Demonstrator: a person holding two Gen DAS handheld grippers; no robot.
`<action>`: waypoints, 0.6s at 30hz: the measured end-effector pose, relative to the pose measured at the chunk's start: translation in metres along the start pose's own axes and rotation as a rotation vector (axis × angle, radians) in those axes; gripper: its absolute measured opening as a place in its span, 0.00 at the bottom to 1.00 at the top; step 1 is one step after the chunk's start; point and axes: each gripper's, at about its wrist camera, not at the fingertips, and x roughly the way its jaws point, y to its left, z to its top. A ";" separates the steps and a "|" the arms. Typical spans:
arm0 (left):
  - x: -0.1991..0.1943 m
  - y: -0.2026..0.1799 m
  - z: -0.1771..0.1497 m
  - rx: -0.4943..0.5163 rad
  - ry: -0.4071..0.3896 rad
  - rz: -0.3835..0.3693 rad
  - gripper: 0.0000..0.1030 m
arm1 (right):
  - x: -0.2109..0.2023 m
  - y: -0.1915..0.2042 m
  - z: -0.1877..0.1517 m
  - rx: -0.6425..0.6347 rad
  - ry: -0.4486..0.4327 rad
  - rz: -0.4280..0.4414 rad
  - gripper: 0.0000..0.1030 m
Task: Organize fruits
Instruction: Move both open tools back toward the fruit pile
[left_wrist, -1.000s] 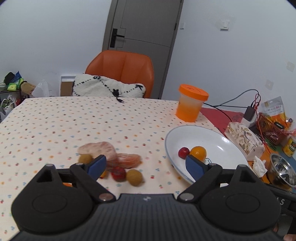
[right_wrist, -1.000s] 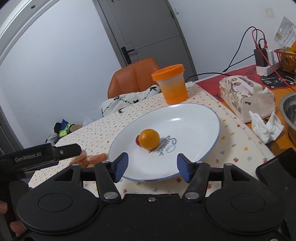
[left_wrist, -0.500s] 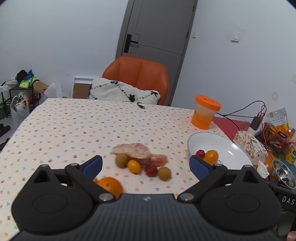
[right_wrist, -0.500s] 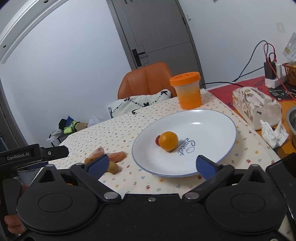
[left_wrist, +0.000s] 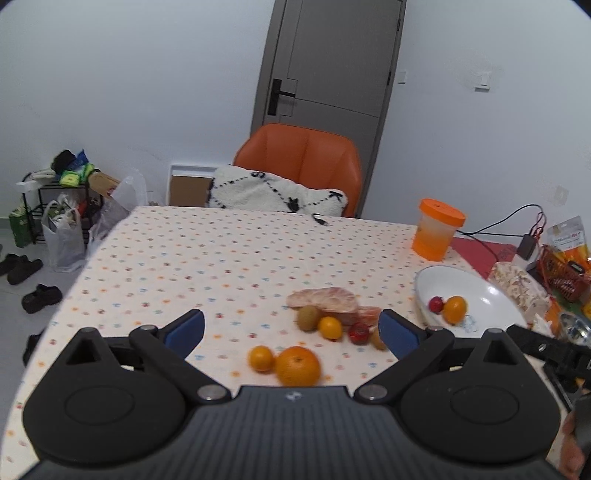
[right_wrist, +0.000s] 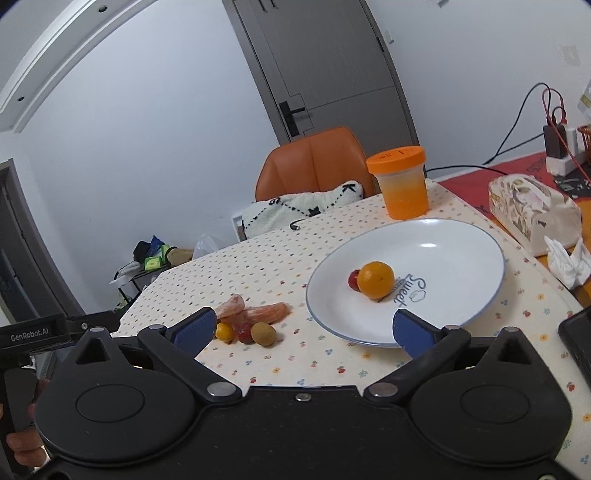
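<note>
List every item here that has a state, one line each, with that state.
left gripper: open, empty
right gripper: open, empty
white plate: holds two fruits
orange fruit: on plate
red fruit: on plate, touching the orange fruit
large orange: on tablecloth
orange-lidded cup: lid on, upright
door: closed

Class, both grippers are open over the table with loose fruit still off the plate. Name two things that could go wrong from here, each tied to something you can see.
1. The large orange touches a small orange fruit; closing the left gripper on one may knock the other rolling across the table.
2. The white plate already holds an orange and a red fruit side by side; another round fruit dropped in could knock them rolling.
</note>
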 end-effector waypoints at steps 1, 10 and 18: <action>-0.001 0.005 0.000 -0.006 0.001 0.006 0.97 | 0.001 0.002 0.000 -0.005 0.003 0.001 1.00; -0.008 0.043 0.002 -0.064 -0.013 0.063 0.97 | 0.008 0.018 -0.002 -0.049 0.030 0.053 1.00; -0.003 0.055 -0.002 -0.092 -0.008 0.057 0.97 | 0.014 0.029 -0.005 -0.086 0.040 0.086 0.98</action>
